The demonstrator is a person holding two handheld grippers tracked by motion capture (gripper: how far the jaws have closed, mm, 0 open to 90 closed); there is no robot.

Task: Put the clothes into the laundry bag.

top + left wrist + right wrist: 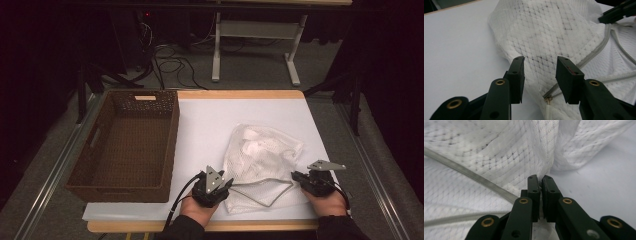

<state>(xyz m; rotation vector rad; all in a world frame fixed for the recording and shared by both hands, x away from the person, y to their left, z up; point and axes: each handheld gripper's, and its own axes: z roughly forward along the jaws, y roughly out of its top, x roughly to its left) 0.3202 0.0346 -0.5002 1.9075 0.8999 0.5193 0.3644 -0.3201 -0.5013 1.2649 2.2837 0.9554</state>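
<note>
Left gripper (540,65) jaws apart, right gripper (540,182) jaws pressed together

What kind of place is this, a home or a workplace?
Probably a lab or recording room, not a home: a white-covered table holds only a mesh laundry bag and a brown woven basket, with loose cables on the grey carpet and dark curtains around.

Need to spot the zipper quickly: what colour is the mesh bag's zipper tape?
Pale grey against the white mesh bag; the zipper shows best in the left gripper view.
</note>
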